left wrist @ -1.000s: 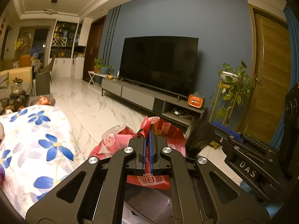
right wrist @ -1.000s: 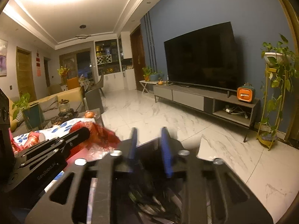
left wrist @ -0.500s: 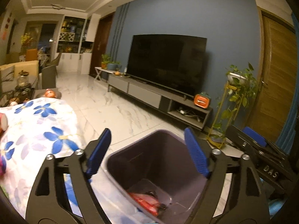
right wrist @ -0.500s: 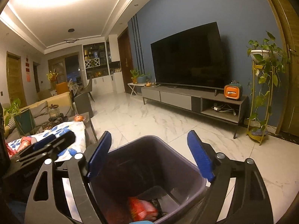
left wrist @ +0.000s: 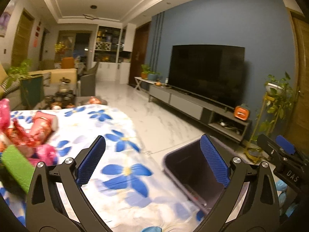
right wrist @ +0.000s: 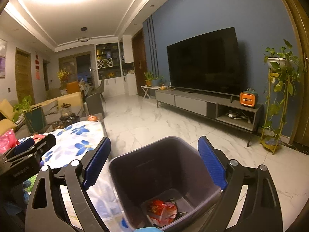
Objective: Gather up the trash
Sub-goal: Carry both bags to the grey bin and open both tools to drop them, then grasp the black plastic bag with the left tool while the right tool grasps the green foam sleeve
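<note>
A dark grey trash bin (right wrist: 164,176) stands on the floor beside the table, with red wrappers (right wrist: 162,211) lying at its bottom. My right gripper (right wrist: 154,164) hangs open over the bin, nothing between its blue pads. My left gripper (left wrist: 152,158) is open too, held over the table's flowered cloth (left wrist: 115,154) with the bin (left wrist: 185,166) at its right. Red and pink wrappers (left wrist: 29,135) and a green packet (left wrist: 17,166) lie on the cloth at the left. The right gripper's body (left wrist: 282,154) shows at the right edge of the left wrist view.
A white marble floor (right wrist: 154,119) stretches toward a grey TV stand (right wrist: 202,104) with a large TV. A plant stand (right wrist: 278,106) is by the door at right. A sofa, jars and a grey chair (right wrist: 94,102) sit beyond the table.
The left gripper let go of a red wrapper into the bin and opened, then swung left over the table. The right gripper opened over the bin and stays there.
</note>
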A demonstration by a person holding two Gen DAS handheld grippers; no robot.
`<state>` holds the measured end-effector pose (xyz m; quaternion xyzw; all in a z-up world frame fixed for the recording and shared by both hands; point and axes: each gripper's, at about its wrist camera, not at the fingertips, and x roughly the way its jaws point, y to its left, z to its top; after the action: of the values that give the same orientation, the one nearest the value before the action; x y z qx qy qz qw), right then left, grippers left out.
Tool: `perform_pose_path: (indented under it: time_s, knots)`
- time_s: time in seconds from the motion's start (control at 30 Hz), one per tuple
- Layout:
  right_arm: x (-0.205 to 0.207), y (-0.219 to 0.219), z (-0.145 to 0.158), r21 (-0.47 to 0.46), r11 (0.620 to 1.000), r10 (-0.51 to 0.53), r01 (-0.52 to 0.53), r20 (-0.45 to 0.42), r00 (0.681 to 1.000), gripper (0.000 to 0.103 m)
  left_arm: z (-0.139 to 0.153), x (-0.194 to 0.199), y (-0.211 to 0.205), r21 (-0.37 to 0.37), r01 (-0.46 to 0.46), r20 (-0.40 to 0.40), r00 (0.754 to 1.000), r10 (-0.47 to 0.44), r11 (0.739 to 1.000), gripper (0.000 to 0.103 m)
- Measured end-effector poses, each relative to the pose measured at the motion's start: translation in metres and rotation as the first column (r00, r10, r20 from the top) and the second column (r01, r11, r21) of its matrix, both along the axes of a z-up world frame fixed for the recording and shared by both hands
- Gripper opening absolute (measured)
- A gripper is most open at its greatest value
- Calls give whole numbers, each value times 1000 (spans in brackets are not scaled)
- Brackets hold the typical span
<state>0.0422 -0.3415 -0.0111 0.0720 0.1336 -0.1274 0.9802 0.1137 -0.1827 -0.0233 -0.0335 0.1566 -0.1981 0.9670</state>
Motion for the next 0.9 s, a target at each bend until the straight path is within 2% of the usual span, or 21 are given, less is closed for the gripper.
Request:
perform_pose_path:
  time_s: [0.3,0.53,0.7,0.9]
  knots:
    - [-1,37,2,-3,998,66,-66,4,998,89,4,-26,51,40,-100,36,994,99,994,97]
    - [0,69,0,2,992,126,-126,11,992,88,-5,-43,103,48,-214,44,976,212,976,97]
    - [5,100,-5,2,981,193,-193,-2,981,88,-15,-54,140,41,-298,36,954,297,954,97]
    - [14,142,-11,-13,962,273,-273,-5,962,88,-24,-66,183,50,-402,51,915,400,914,97]
